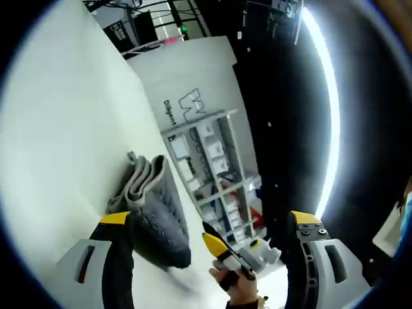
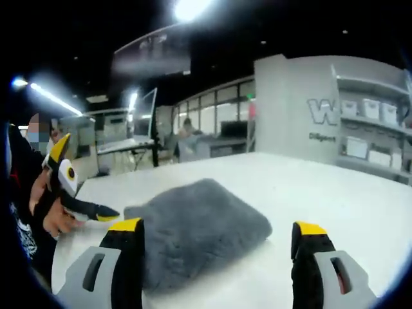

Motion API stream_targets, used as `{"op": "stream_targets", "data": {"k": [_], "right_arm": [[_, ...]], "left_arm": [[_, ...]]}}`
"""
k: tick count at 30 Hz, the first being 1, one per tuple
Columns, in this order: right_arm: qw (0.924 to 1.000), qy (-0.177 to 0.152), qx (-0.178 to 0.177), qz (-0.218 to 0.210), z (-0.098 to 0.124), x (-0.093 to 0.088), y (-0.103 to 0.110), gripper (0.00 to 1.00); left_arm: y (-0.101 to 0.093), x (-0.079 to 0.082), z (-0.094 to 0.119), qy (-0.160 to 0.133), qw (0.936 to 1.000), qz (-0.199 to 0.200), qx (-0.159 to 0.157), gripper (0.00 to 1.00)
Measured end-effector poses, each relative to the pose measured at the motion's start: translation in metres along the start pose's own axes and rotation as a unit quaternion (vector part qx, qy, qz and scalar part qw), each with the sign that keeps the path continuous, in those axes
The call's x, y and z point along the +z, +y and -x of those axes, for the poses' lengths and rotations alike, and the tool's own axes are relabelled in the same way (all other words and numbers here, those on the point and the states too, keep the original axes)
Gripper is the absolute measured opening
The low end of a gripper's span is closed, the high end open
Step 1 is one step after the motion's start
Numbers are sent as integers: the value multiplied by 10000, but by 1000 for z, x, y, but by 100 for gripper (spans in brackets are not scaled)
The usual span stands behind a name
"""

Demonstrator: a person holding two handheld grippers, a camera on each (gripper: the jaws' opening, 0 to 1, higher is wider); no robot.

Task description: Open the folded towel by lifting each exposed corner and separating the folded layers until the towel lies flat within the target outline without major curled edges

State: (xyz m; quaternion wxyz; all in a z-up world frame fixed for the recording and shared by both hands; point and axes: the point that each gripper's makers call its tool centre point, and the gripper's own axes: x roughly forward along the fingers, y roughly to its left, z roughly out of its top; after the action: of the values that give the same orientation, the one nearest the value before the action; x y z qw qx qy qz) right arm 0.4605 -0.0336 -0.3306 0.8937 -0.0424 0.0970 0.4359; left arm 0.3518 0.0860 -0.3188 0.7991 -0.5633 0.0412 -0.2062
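Note:
A folded grey fluffy towel point(image 2: 199, 228) lies on the white table point(image 2: 335, 193), its stacked layers showing at one edge in the left gripper view point(image 1: 151, 203). My right gripper point(image 2: 219, 228) is open, low over the table, with the towel's near end between and just beyond its yellow-tipped jaws. My left gripper point(image 1: 209, 222) is open too, and the towel sits by its left jaw. Each gripper shows in the other's view, held in a hand: the left one point(image 2: 82, 181) just left of the towel, the right one point(image 1: 235, 254) beside it.
Bare white tabletop point(image 1: 71, 129) spreads around the towel. Beyond the table stand a grey wall with lettering point(image 2: 322, 112), shelves of white boxes point(image 2: 373, 129), and desks with monitors point(image 2: 135, 138). A person's sleeve point(image 2: 19, 212) is at the left edge.

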Motion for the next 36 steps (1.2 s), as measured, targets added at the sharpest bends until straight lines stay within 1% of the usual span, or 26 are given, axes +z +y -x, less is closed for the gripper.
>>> {"op": "stream_targets", "data": {"k": [1,3,6,8,11,13,17,20,23,24,25,27,29,31,34,36], "right_arm": [[10000,2,-6,-12,0,0,-1,95],[10000,-3,-13,-25,0,0,-2,94],[10000,-14,2,-32,0,1,-3,94],[10000,-20,8,-30,0,2,-3,94],[10000,-28,7,-17,1,3,-4,94],[10000,-24,2,-23,1,3,-6,94],[10000,-17,-11,-16,0,3,-7,94],[10000,-29,-17,0,1,4,-8,94],[10000,-42,-19,1,1,4,-7,94],[10000,-36,-15,5,1,3,-7,94],[10000,-26,-19,19,1,3,-7,94],[10000,-24,-31,35,1,3,-7,94],[10000,-26,-42,37,1,3,-8,94],[10000,-24,-46,31,1,3,-8,94],[10000,-13,-42,44,1,3,-8,94],[10000,-21,-40,45,2,3,-8,94]], "left_arm": [[2,-5,-1,74,10000,23,18,95],[5,-9,-4,127,9998,122,61,94],[6,-11,-6,133,9998,69,95,94],[8,-9,-8,88,9999,46,129,94],[13,-2,-12,-25,9996,193,189,94],[14,0,-13,-52,9995,211,210,94],[17,-2,-16,19,9993,254,258,95],[17,0,-18,-7,9993,278,255,95],[19,4,-22,-34,9993,205,302,93],[21,3,-24,-10,9993,151,342,91],[26,-1,-25,94,9989,71,448,88],[32,-6,-26,263,9979,-158,574,79],[34,-8,-28,294,9972,-247,638,71],[36,-10,-29,337,9968,-291,668,62],[42,-10,-31,380,9955,-318,809,53],[45,-8,-31,352,9952,-175,897,47]]}}
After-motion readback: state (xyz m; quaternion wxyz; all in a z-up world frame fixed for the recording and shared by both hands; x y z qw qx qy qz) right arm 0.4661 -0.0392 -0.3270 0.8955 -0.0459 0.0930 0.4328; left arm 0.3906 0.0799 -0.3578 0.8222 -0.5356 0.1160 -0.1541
